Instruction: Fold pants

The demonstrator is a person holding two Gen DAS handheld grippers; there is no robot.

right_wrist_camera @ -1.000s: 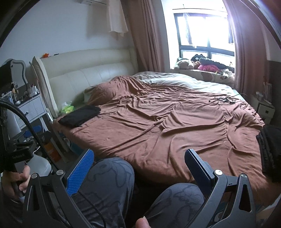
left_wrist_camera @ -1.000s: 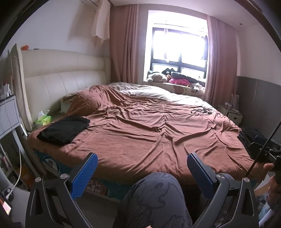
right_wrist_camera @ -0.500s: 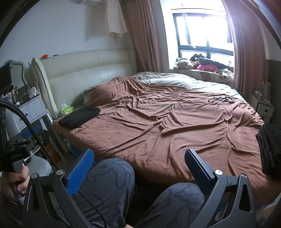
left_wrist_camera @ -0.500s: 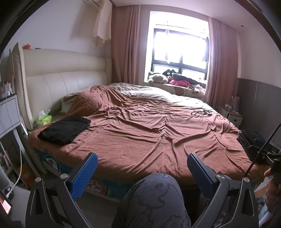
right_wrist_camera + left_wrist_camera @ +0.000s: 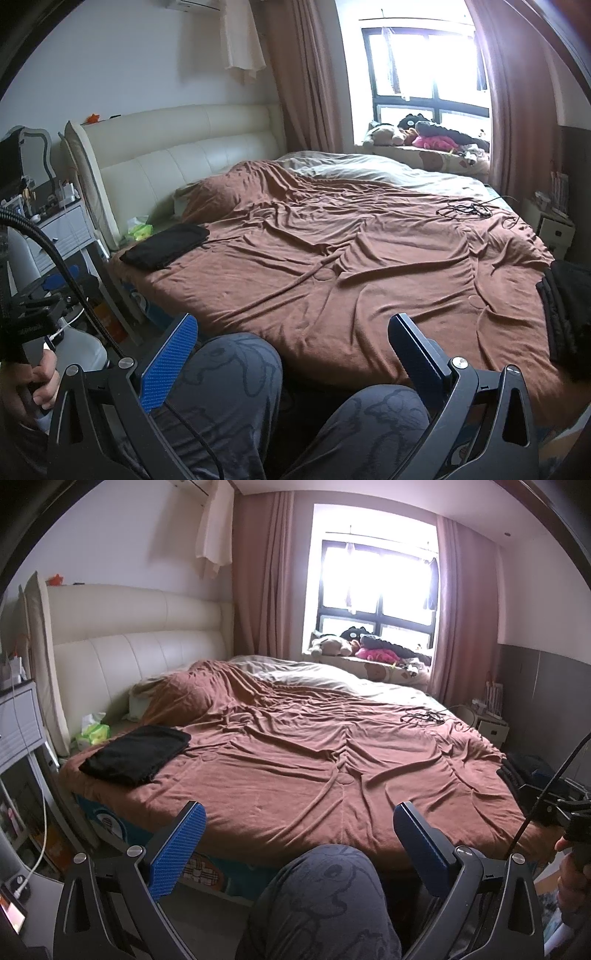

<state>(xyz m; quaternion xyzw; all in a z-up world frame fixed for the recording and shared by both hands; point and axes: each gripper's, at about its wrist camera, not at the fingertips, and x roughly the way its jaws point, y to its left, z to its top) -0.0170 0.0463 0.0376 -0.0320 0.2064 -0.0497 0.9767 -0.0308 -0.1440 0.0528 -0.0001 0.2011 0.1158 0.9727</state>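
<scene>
A folded black garment (image 5: 138, 755) (image 5: 168, 245) lies flat on the bed's near left corner by the headboard. A second pile of black cloth (image 5: 567, 312) (image 5: 524, 771) sits at the bed's right edge. My left gripper (image 5: 297, 834) is open, held off the bed's near edge above a person's knee (image 5: 325, 893). My right gripper (image 5: 291, 345) is open too, over both knees, with nothing between its fingers. Both grippers are well short of either garment.
The bed wears a wrinkled brown cover (image 5: 332, 768). A tangle of black cable (image 5: 423, 716) lies far right on it. A green tissue pack (image 5: 94, 733) sits by the cream headboard (image 5: 129, 646). A white nightstand (image 5: 59, 236) stands left; a small cabinet (image 5: 489, 725) stands far right.
Both views have tilted up slightly, so the bed sits a little lower in frame. The garments have not moved and both grippers stay open.
</scene>
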